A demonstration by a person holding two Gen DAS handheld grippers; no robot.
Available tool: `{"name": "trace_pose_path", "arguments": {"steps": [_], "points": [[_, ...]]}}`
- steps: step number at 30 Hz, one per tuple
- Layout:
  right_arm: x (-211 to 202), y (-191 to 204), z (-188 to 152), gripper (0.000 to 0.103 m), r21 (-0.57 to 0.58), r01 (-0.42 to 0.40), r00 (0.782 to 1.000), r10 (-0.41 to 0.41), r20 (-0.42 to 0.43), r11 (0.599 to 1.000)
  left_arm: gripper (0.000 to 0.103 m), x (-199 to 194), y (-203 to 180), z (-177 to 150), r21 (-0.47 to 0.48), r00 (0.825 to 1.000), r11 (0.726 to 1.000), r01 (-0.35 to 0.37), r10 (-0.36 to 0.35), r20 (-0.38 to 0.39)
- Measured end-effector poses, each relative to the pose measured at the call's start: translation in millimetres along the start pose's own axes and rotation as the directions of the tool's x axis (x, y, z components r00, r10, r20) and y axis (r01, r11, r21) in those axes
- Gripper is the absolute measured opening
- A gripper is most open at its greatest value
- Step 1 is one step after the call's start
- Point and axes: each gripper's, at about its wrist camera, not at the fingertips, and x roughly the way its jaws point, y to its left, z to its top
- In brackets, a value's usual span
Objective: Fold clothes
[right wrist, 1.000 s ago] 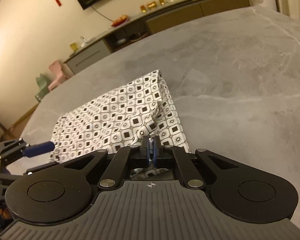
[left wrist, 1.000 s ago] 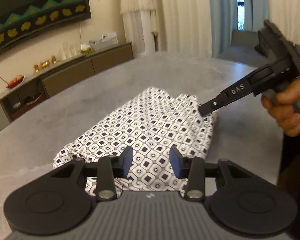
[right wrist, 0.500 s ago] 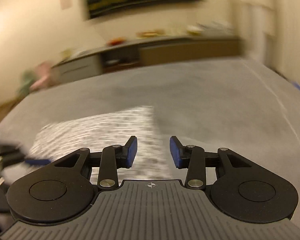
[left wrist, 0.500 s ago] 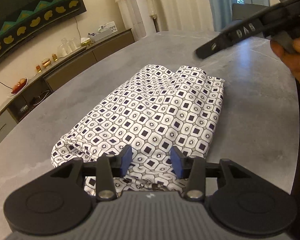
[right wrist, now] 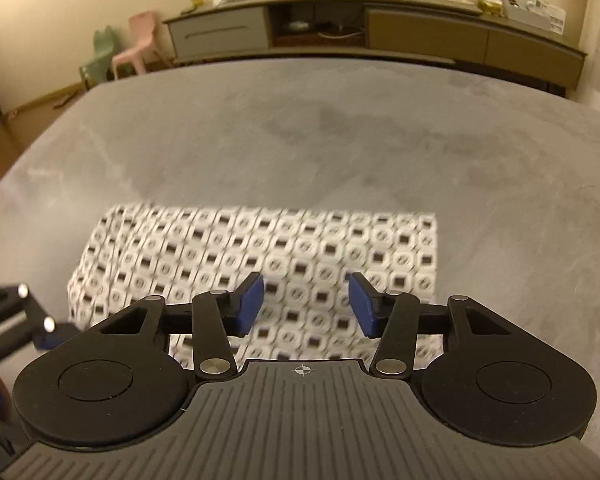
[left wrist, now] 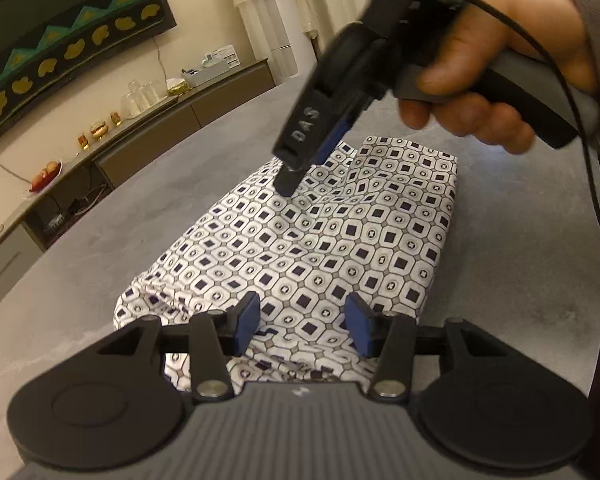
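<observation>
A folded garment printed with white octagons and dark squares lies flat on a grey stone-look table. Above its near edge, the right gripper hangs with jaws opening and nothing between its blue pads. The left gripper (only partly visible) enters at the left edge. A long sideboard lines the far wall.

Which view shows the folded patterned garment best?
The left wrist view: the patterned garment is sharp, with folds, creases and gathered near edge readable, though the right gripper overlaps its far end. The right wrist view shows it motion-blurred and partly hidden.
</observation>
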Motion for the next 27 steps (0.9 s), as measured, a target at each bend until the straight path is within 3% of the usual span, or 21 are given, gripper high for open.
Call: {"name": "trace_pose_path", "arguments": {"steps": [3, 9, 13, 16, 20, 22, 24, 25, 27], "points": [[17.1, -0.5, -0.9, 0.047, -0.048, 0.041, 0.997, -0.043, -0.058, 0.998, 0.049, 1.3, 1.5, -0.9, -0.004, 1.000, 1.000, -0.011, 0.011, 0.003], [-9.6, -6.5, -0.8, 0.050, -0.083, 0.046, 0.999, -0.047, -0.006, 0.995, 0.050, -2.8, 9.9, -2.5, -0.049, 0.999, 0.999, 0.009, -0.007, 0.032], [-37.5, -11.9, -32.4, 0.053, -0.112, -0.015, 1.000, 0.017, 0.012, 0.994, 0.053, 10.9, 8.2, 1.8, -0.056, 0.999, 0.998, -0.036, 0.036, 0.005], [-34.5, -21.2, -62.6, 0.058, -0.092, 0.004, 0.999, 0.000, 0.045, 0.996, 0.054, 20.0, 13.9, 13.9, -0.117, 0.997, 0.990, -0.081, 0.079, -0.016], [-36.7, -38.8, -75.3, 0.060, 0.037, 0.001, 0.995, -0.004, 0.103, 0.999, 0.055, 26.0, 27.3, 20.4, -0.218, 0.996, 0.972, -0.089, 0.081, -0.045], [-49.6, -28.3, -79.0, 0.055, 0.008, -0.022, 0.990, 0.021, 0.137, 1.000, 0.055, 23.3, 30.7, 19.7, -0.255, 0.994, 0.961, -0.107, 0.095, -0.060], [-61.4, -17.1, -83.9, 0.056, -0.024, -0.062, 0.984, 0.065, 0.164, 0.998, 0.064, 21.1, 34.1, 18.0, -0.294, 0.989, 0.945, -0.142, 0.122, -0.084], [-62.8, -13.3, -86.1, 0.059, -0.034, -0.070, 0.984, 0.074, 0.163, 0.997, 0.075, 20.6, 37.1, 17.5, -0.320, 0.984, 0.932, -0.169, 0.143, -0.102], [-50.0, -12.0, -89.7, 0.065, -0.031, -0.045, 0.993, 0.048, 0.109, 0.998, 0.080, 17.2, 44.4, 15.4, -0.388, 0.978, 0.899, -0.201, 0.162, -0.132]]}}
